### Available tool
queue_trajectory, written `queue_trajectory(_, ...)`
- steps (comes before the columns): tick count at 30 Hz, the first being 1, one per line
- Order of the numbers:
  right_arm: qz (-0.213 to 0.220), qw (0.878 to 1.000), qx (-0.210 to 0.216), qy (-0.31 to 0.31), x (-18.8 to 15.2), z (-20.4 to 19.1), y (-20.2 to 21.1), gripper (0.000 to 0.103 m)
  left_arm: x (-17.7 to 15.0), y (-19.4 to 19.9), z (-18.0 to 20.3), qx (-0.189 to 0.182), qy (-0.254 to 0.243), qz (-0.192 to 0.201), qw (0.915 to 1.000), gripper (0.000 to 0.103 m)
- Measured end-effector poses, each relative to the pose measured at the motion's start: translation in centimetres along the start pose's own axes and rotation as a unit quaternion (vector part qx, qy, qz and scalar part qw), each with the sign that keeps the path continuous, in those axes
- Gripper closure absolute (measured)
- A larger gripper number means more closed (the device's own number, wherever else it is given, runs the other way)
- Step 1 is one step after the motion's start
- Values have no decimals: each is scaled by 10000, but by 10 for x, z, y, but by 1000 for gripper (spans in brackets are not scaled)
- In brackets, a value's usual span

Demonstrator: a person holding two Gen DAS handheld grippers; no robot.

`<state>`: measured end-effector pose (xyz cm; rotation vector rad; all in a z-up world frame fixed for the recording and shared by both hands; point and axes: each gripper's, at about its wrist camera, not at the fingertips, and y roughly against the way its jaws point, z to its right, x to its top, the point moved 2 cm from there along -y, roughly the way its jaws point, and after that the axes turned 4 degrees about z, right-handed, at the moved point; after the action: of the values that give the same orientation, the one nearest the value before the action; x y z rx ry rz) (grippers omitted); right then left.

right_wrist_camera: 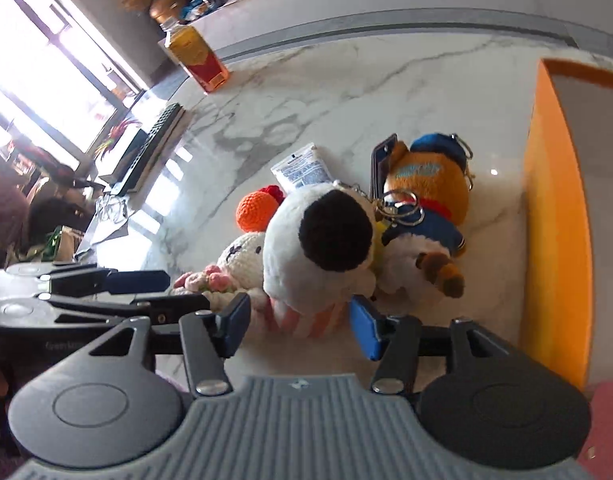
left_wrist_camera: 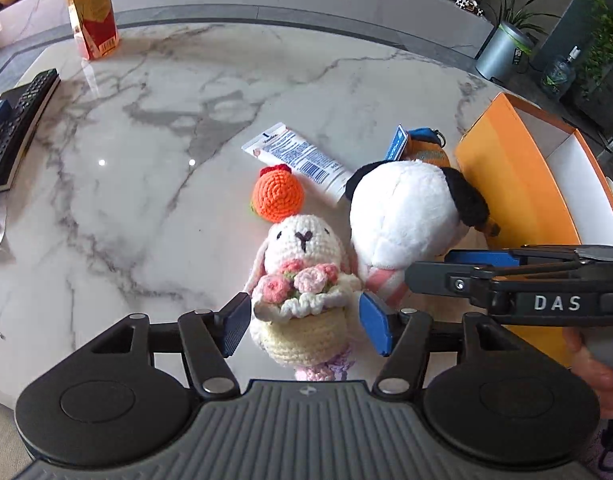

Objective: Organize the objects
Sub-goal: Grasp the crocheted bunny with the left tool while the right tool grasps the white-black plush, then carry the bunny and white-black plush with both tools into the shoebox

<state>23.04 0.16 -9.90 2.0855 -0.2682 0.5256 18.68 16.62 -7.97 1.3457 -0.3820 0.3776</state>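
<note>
Marble table [left_wrist_camera: 146, 128], upright crochet bunny [left_wrist_camera: 302, 264] facing camera between wide, untouching jaws.

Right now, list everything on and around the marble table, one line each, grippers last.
Crochet bunny: one, cream with pink flowers, between the left gripper's fingers.
Plush dog: one, white with black ears, beside the bunny.
Orange crochet ball: one, behind the bunny.
Orange plush keychain: one, orange and blue, behind the dog.
Tube: one, white and blue, lying flat.
Box: one, orange, open, right of the toys.
Bottle: one, amber, far left.
Remote: one, black, left edge.
Table: one, white marble.
Left gripper: open around the bunny.
Right gripper: open around the dog's base.
</note>
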Motion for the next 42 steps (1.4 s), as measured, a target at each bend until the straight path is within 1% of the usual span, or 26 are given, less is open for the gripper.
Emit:
queue_trajectory(3,174,9996,-211,-112,-3,-1,-15,40,-4,-8,-3,-17,101,-43,9999,32)
queue_trajectory(4,209,9994,-239,-140,-3,0,-20,38,-5,-11,-4,-13,150,-65,9999,32)
queue_trajectory(5,218,9993,-253,-180,-3,1,-26,38,-5,-13,-5,-44,209,-61,9998,31)
queue_trajectory(8,222,9990,-151,-349,-4,6,-40,33,-6,-19,-7,-209,408,-90,9989,30)
queue_trajectory(12,310,9990,-105,-320,-5,6,-48,31,-5,-25,-2,-218,384,-119,9990,29)
queue_trajectory(14,330,9990,-46,-303,-5,6,-52,32,-4,-26,0,-215,390,-112,9989,30)
queue_trajectory(15,333,9990,4,-296,-5,6,-53,37,-4,-26,0,-194,400,-99,9990,31)
queue_trajectory(19,355,9993,-32,-129,-6,3,-51,41,-7,-24,4,-101,361,-21,9993,39)
queue_trajectory(22,347,9993,-46,-115,-6,3,-45,44,-9,-20,7,-30,356,72,9993,45)
queue_trajectory(28,547,9984,116,-58,-8,0,-12,45,-17,-6,9,-71,480,277,9984,48)
queue_trajectory(33,948,9951,247,114,-9,-2,37,44,-19,19,19,-141,653,581,9961,48)
queue_trajectory(38,1402,9893,350,178,-11,7,94,44,-8,55,53,-274,418,1083,9929,48)
queue_trajectory(42,1650,9855,270,271,-13,23,136,44,6,81,92,-480,58,1471,9879,48)
